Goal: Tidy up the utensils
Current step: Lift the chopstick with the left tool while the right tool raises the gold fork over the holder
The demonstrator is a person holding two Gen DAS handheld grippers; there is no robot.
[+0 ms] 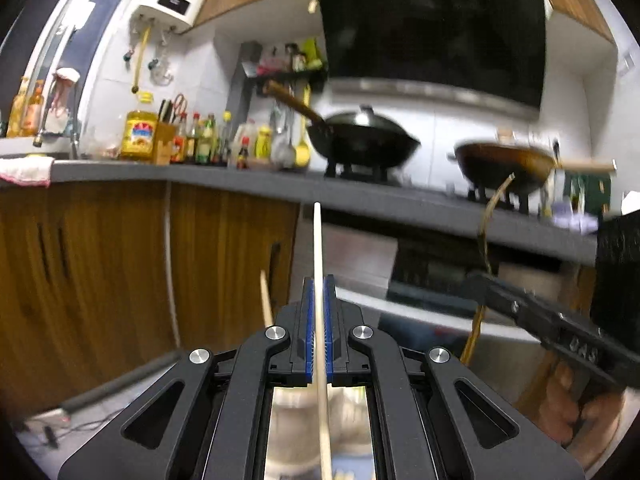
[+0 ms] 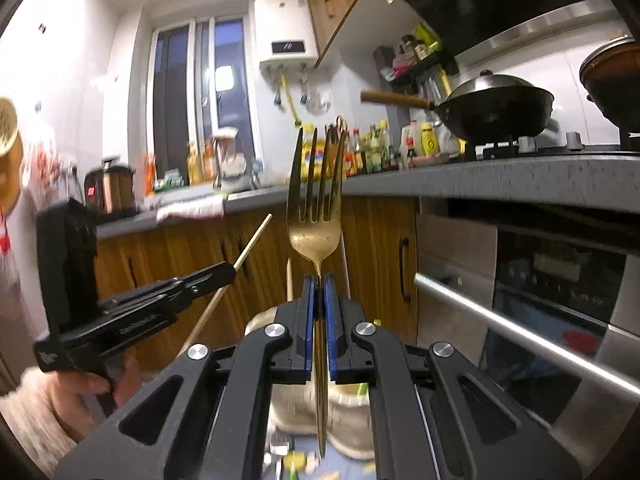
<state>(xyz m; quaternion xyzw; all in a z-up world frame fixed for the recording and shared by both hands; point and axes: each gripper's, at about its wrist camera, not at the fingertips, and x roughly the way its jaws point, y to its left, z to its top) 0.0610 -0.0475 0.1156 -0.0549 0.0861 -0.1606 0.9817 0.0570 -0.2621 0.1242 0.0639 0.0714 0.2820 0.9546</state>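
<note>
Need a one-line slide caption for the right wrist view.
Right gripper clamps a gold fork upright, while left gripper holds a chopstick.

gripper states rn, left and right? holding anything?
Left gripper: closed on a pale chopstick.
Right gripper: closed on a gold fork, tines up.

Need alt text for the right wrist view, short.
The right tongs are shut on a gold fork, held upright with its tines up, in a kitchen. At left, the left tongs grip a pale chopstick; behind are a counter with bottles and a black wok.
</note>
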